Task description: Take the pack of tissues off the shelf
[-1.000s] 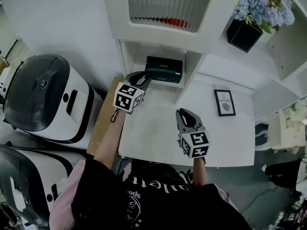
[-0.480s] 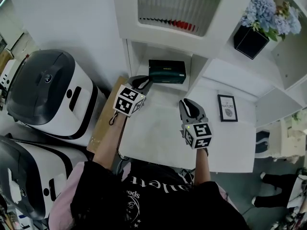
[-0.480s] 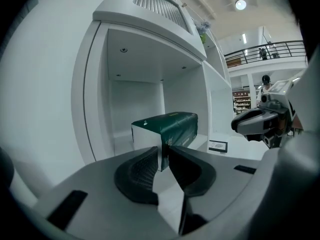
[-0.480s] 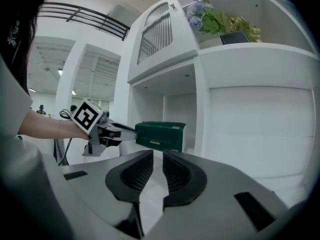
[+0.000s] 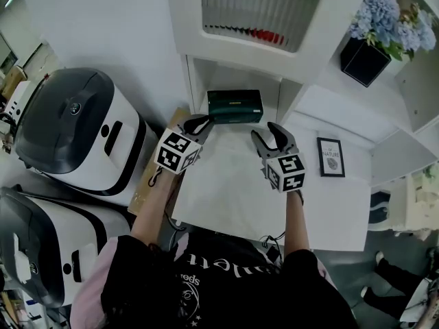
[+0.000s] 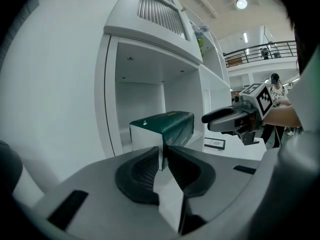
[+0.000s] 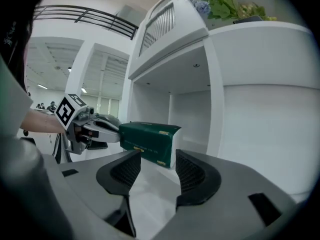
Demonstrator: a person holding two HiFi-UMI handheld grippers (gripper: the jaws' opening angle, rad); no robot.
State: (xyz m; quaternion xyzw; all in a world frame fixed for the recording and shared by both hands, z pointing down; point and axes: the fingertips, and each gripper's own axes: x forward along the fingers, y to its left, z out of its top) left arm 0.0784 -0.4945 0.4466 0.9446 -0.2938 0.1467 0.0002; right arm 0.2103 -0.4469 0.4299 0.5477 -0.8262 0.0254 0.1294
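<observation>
The dark green pack of tissues [image 5: 234,106] lies in the low white shelf cubby [image 5: 199,81], long side facing me. My left gripper [image 5: 203,120] is shut, with its tips at the pack's [image 6: 167,125] left end. Whether they touch it is unclear. In its own view the left gripper [image 6: 163,151] has only a thin slit between its pads. My right gripper [image 5: 265,130] hangs just before the pack's right end. Its jaws have just been opening and nothing sits between them. The right gripper view has the pack [image 7: 147,136] ahead of the right gripper [image 7: 157,156], with the left gripper [image 7: 116,126] at its far end.
The white tabletop [image 5: 233,190] runs up to the shelf. Two large white and grey appliances [image 5: 68,129] [image 5: 41,252] stand at the left. A small framed picture [image 5: 331,157] lies at the right. Blue flowers in a black pot [image 5: 374,29] stand on the upper shelf.
My right gripper has moved forward and left to the pack's right end, and its jaws have gone from shut to open. The left gripper stays shut by the pack's left end.
</observation>
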